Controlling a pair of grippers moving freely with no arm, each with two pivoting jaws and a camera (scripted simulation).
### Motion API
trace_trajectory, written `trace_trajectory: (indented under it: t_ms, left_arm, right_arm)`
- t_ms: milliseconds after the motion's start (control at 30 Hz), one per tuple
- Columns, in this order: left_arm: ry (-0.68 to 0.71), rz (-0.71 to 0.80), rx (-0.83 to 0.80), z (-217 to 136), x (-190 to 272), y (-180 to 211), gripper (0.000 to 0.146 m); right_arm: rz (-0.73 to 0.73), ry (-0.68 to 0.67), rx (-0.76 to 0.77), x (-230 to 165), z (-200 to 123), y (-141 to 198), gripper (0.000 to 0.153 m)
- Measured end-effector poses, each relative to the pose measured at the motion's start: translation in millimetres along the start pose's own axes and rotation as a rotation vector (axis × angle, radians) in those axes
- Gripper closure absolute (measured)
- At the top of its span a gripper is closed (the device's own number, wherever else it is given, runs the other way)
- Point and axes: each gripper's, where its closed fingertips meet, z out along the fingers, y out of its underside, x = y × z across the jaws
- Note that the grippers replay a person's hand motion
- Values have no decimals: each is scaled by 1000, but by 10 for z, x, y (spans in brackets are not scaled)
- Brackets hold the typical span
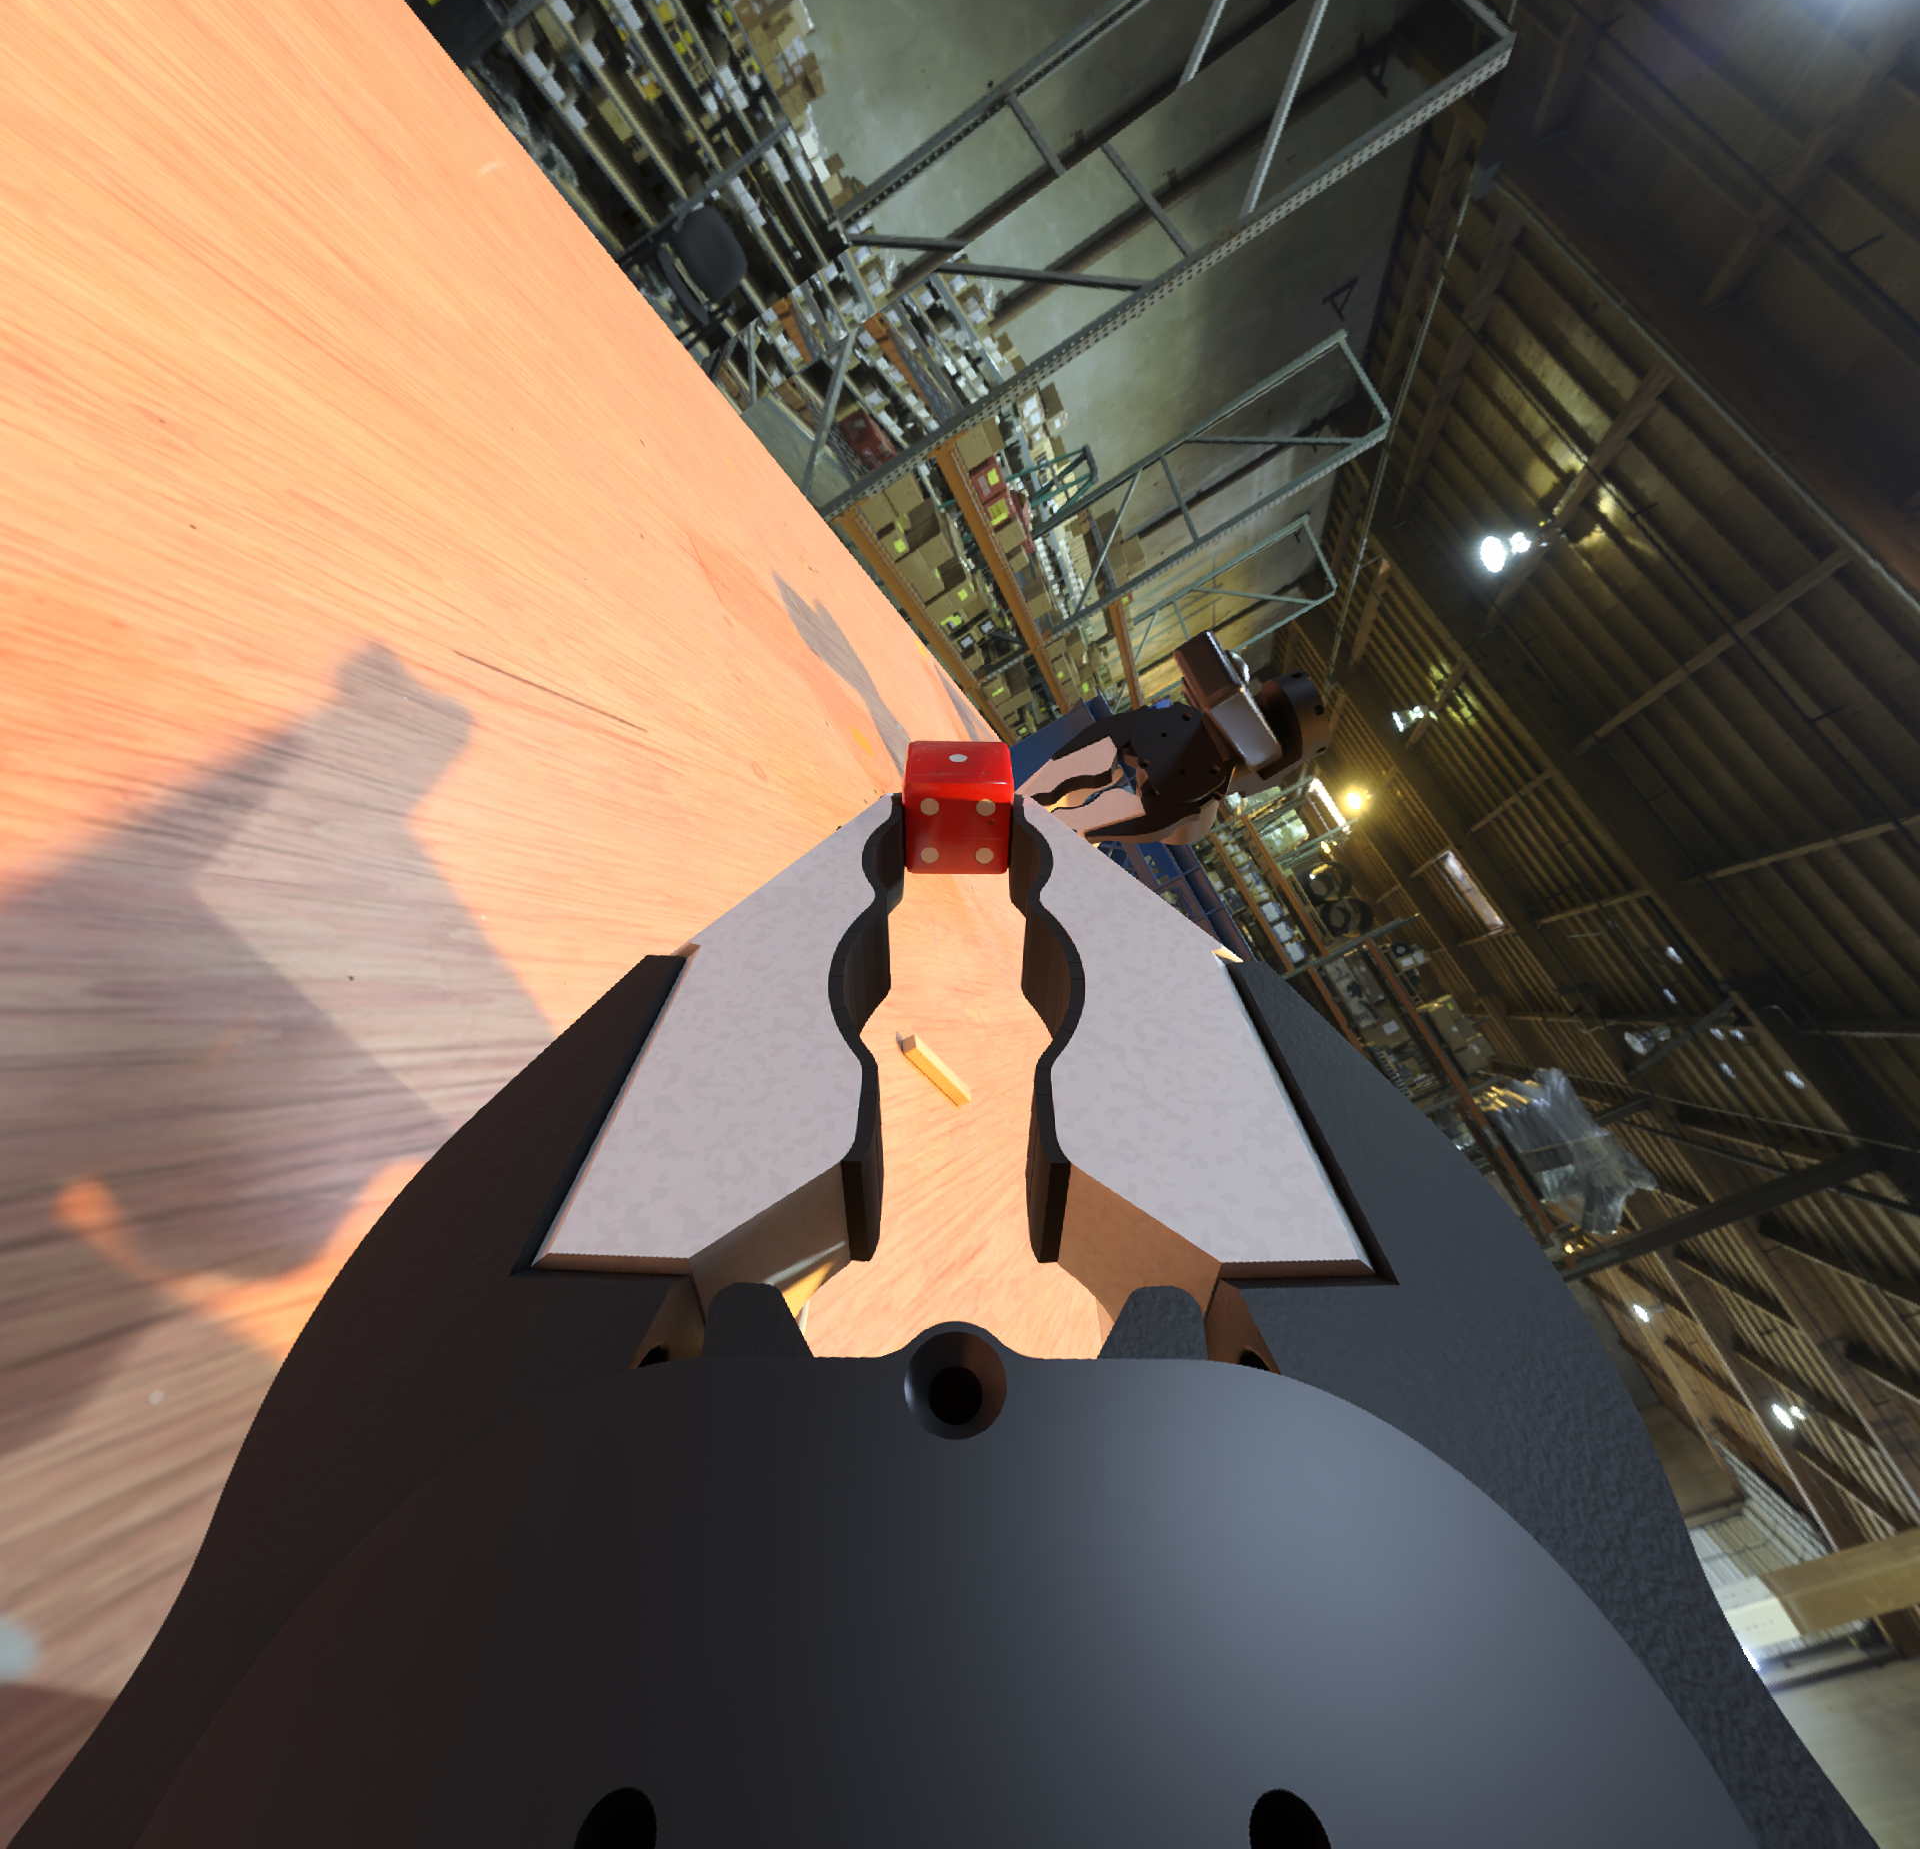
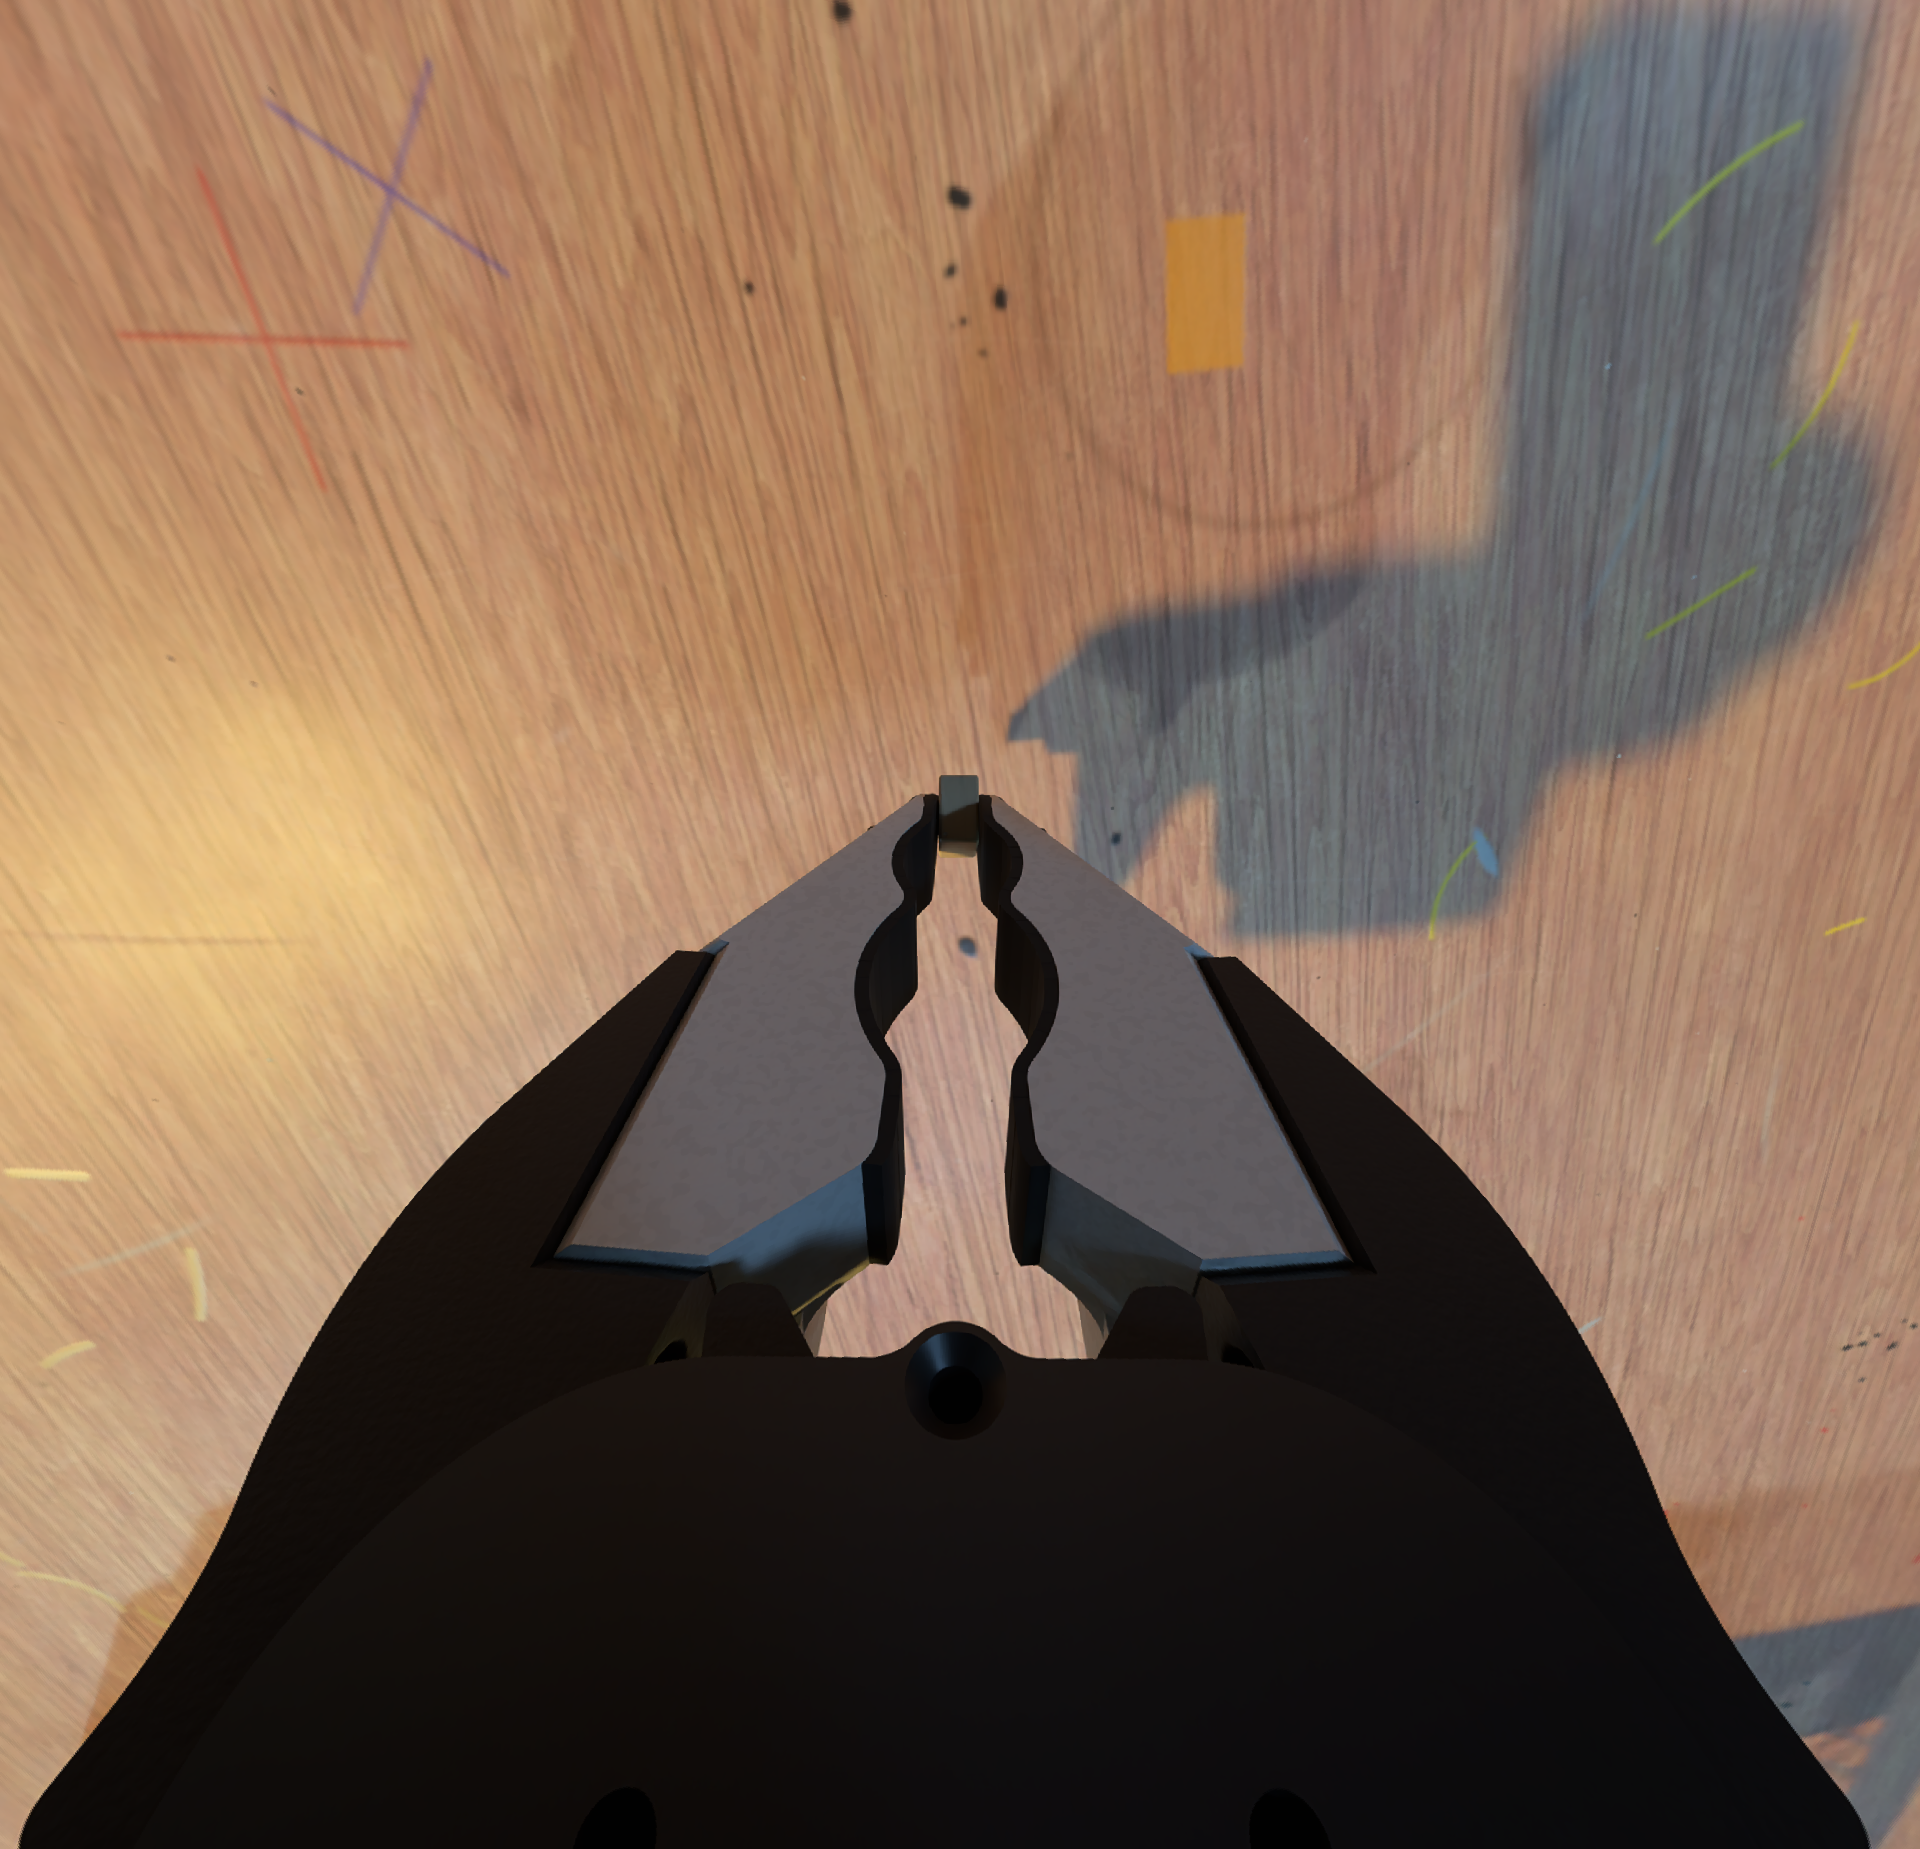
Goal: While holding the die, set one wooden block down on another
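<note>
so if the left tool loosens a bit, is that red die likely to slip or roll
Probably slips: the red die looks glossy and hard, and the left tool pinches it only at the very fingertips. Its flat faces and square edges suggest it would settle rather than roll far. It looks rigid, unlikely to deform.

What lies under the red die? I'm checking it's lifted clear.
Under the red die, gripped by the left gripper, only bare table shows, with a wooden block nearer; its underside is hidden.

Warm glare pools on the worktop [image 2: 312, 864] beside crisp grey shadows, with bright ceiling lamps [image 1: 1493, 552] flaring and wide-angle bending at the edges
</note>
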Motion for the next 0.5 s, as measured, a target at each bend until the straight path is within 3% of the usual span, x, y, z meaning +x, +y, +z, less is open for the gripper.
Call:
trace_trajectory:
  t_ms: [200,367,500]
  left_arm:
    - [-13,-16,3,-78,11,41,127]
    - [-114,-18,-38,-127,-67,156,127]
    - [-154,-42,-84,-156,-80,287,127]
  right_arm:
    - [69,9,182,-247,-419,-293,146]
    - [88,-23,423,-913,-835,-821,146]
    - [130,-77,593,-1493,-783,-1312,146]
